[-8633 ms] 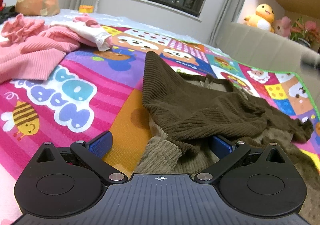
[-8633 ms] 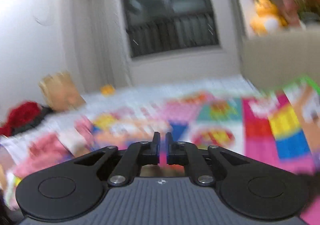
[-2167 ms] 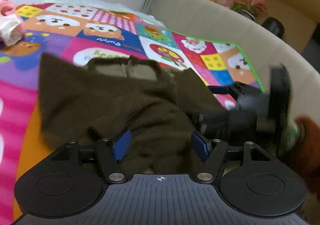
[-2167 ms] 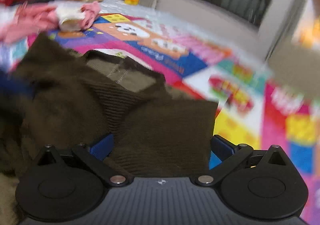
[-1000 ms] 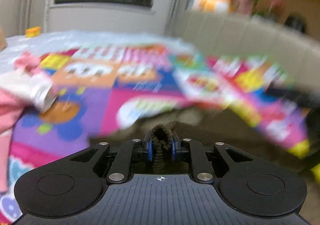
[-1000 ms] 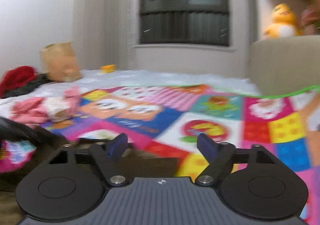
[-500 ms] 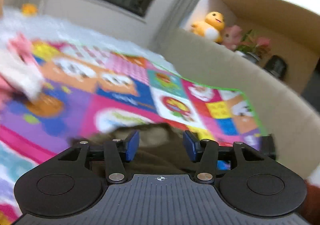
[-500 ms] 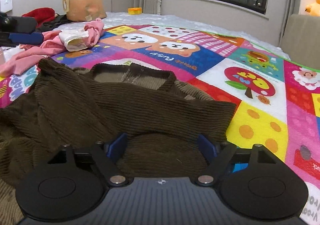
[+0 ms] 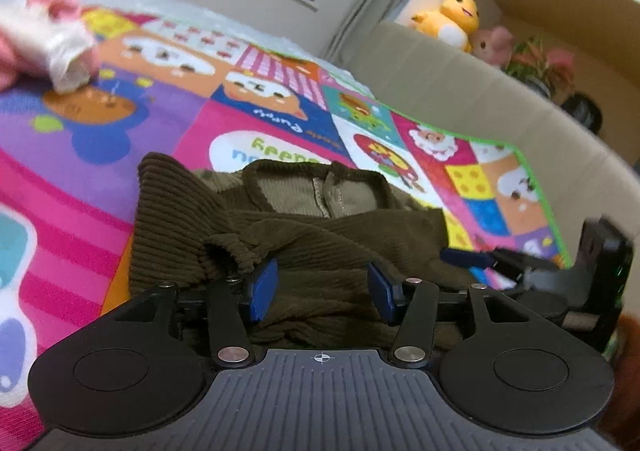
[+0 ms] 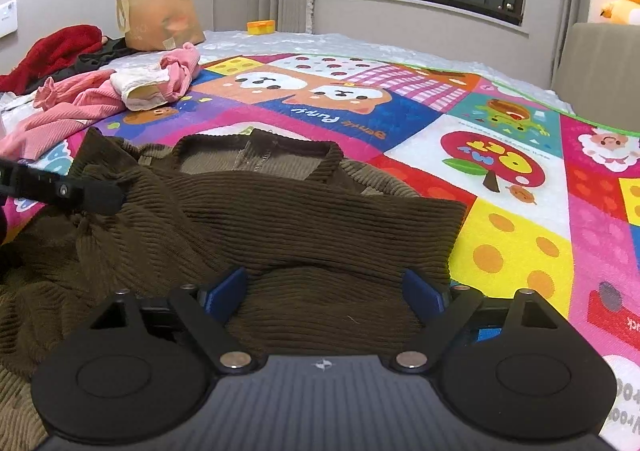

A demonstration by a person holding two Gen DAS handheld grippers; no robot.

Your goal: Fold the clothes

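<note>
1. Left gripper (image 9: 321, 287): jaws about half apart and opening, blue pads clear of the cloth; a bunched fold of the sweater (image 9: 288, 247) lies just beside the left pad, nothing is gripped.
2. Right gripper (image 10: 323, 293): jaws wide and opening, poised over the sweater's near edge, with cloth below and between them but not pinched.
3. Sweater, dark brown ribbed knit with a lighter lining showing at the collar: it lies rumpled on the mat (image 10: 516, 247), neck opening away from both cameras, one flap folded across the body.
4. Mat, bright patchwork of cartoon panels; its printed words appear upside down. "Gentle Puppy" can be made out on the blue panel beyond the collar; other lettering is too partial to read.
5. Pink clothes (image 10: 80, 103) with a white garment, heaped on the mat beyond the sweater, well apart from it.
6. Red garment (image 10: 52, 51) and paper bag (image 10: 158, 11) near the far wall; no print on the bag is legible.
7. Yellow plush duck (image 9: 452, 21) on the ledge behind the sofa (image 9: 460, 91).
</note>
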